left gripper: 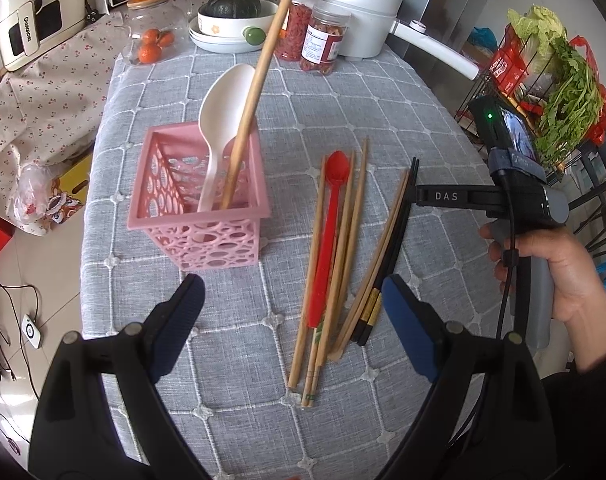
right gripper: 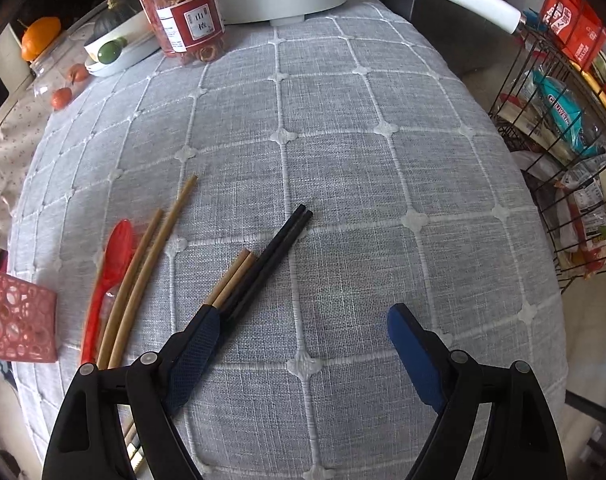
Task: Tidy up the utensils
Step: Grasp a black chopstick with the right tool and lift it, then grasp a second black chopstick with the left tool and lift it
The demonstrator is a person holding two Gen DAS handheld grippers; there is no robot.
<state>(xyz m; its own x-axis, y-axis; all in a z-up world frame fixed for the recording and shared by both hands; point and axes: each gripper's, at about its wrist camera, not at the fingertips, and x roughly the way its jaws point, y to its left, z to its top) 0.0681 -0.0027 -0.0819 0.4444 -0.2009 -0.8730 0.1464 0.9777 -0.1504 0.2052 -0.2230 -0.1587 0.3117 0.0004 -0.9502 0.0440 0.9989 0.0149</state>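
A pink perforated basket (left gripper: pixel 201 204) stands on the grey quilted cloth and holds a white spoon (left gripper: pixel 223 120) and one long wooden chopstick (left gripper: pixel 259 80). To its right lie a red spoon (left gripper: pixel 329 236), several wooden chopsticks (left gripper: pixel 343 264) and a pair of black chopsticks (left gripper: pixel 395 248). My left gripper (left gripper: pixel 293 300) is open and empty, just before the basket and the pile. My right gripper (right gripper: pixel 301 332) is open and empty; its left finger (right gripper: pixel 195 344) lies over the black chopsticks (right gripper: pixel 271 260) and two wooden ones (right gripper: pixel 231 276). The red spoon (right gripper: pixel 111 264) and basket (right gripper: pixel 17 320) show at left.
At the back stand a white pot (left gripper: pixel 355 8) with a long handle, two jars of dried fruit (left gripper: pixel 323 36), a dish with a green squash (left gripper: pixel 231 20) and a glass teapot (left gripper: pixel 155 36). A wire rack with greens and packets (right gripper: pixel 563 140) stands right of the table edge.
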